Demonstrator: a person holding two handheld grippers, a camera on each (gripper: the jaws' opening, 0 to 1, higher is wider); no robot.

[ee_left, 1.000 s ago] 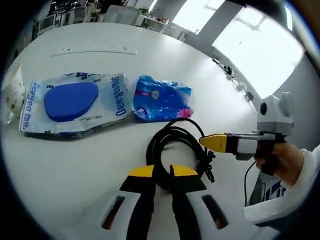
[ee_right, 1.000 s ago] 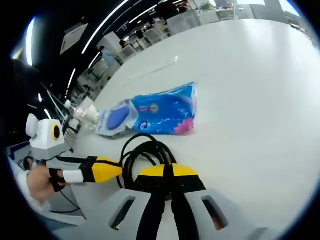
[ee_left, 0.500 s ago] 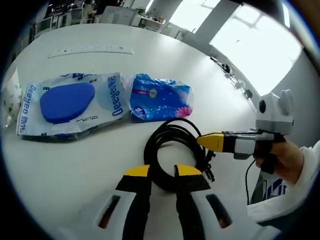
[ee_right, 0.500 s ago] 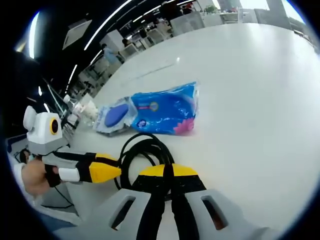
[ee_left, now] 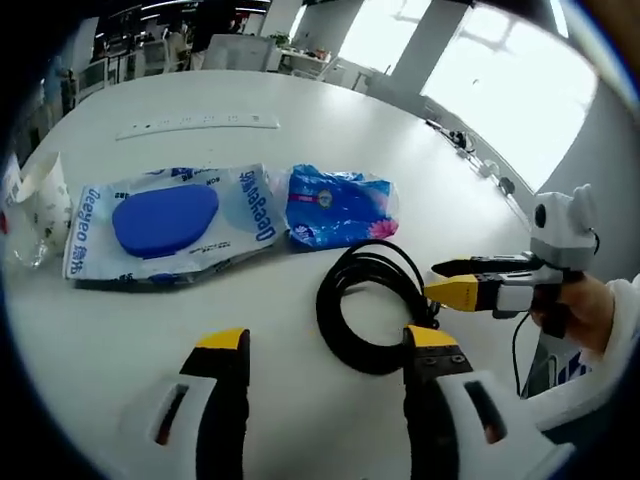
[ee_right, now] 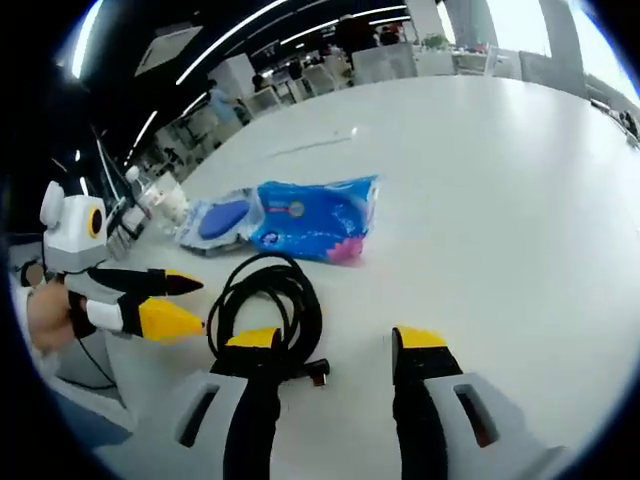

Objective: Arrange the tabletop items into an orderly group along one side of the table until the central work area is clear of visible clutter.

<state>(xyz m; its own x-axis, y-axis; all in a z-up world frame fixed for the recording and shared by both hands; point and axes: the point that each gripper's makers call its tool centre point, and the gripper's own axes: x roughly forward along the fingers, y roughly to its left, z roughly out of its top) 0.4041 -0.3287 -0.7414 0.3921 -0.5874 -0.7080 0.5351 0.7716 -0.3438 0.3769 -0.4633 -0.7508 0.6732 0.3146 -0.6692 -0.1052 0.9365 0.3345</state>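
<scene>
- On the white desk (ee_left: 400, 130), a coiled black cable (ee_left: 370, 310) lies near the front edge, between the two grippers
- Left gripper (ee_left: 325, 345): fingers spread wide, released, holding nothing; the cable sits just ahead of its right finger
- Right gripper (ee_right: 335, 345): fingers also wide apart and empty, its left finger right at the cable (ee_right: 265, 300); a hand (ee_left: 580, 315) holds it
- Beyond the cable, a blue tissue pack (ee_left: 340, 205) lies beside a wipes pack (ee_left: 165, 220) with a blue lid, the two touching
- A crumpled clear bag (ee_left: 35, 205) lies at the wipes' far end
- A ruler (ee_left: 200, 125) lies further back, well apart
</scene>
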